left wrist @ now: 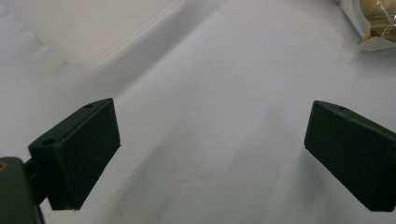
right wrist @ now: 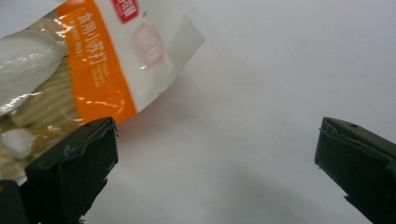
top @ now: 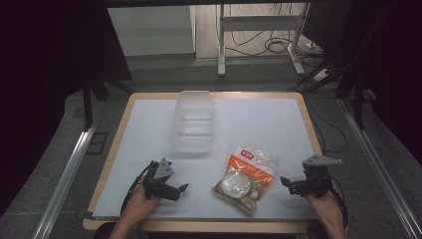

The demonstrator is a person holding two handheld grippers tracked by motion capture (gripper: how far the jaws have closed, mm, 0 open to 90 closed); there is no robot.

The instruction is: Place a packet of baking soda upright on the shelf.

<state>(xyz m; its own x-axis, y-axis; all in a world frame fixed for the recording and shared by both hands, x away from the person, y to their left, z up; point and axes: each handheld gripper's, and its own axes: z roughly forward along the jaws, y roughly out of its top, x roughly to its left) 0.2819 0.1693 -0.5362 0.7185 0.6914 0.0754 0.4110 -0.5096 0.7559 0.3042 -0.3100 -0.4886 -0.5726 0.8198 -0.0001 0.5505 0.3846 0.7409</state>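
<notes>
A packet of food [top: 246, 177], clear plastic with an orange band and white printed corner, lies flat on the white counter [top: 259, 124] near its front edge, between the two hands. In the high view the right gripper [top: 287, 181] sits at about 3 o'clock from the packet, near it but apart, its jaws pointing toward the packet's right edge. The left gripper [top: 181, 188] sits at about 9 o'clock from the packet, a little farther off, its jaws also turned toward it.

In the right gripper view the jaws stand wide and released, with bare counter between them; the packet [right wrist: 84, 70] fills the area from 9 to 12 o'clock, and its lower part runs behind the left-hand jaw. Whether that jaw touches the plastic is hard to say from this angle. In the left gripper view the jaws are likewise spread and grasp nothing; a corner of the packet [left wrist: 373, 23] shows far off at 1 o'clock.

A clear plastic container [top: 193, 127] stands farther back on the counter, at about 11 o'clock from the packet, well apart from both grippers.
</notes>
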